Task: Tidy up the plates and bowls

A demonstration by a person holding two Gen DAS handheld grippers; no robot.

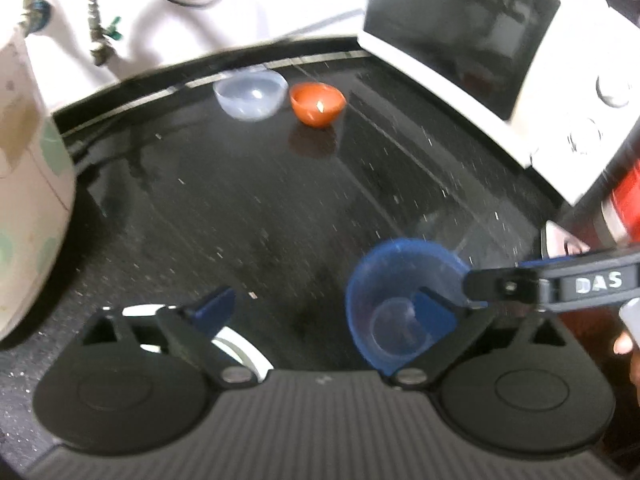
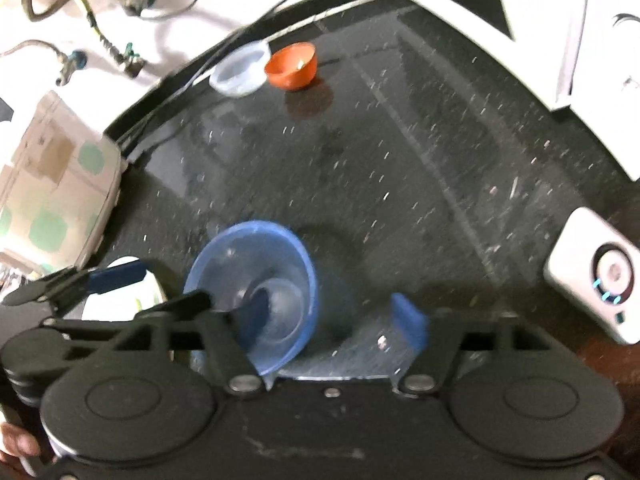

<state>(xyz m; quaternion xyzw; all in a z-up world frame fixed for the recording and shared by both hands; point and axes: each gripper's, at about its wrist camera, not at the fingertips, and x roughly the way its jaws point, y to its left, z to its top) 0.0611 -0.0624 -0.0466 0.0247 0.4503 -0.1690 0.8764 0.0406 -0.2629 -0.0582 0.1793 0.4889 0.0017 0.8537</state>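
A blue translucent bowl is tilted near both grippers on the black counter. My left gripper is open; its right finger reaches into the bowl. My right gripper is open; its left finger lies inside the bowl, and its right finger stands apart from it. Far back stand a pale clear bowl and an orange bowl, side by side. A white plate shows partly under the left gripper.
A white microwave stands at the back right. A cream canister with green dots stands at the left. A white device with lit blue marks lies at the right. Cables hang on the white wall behind.
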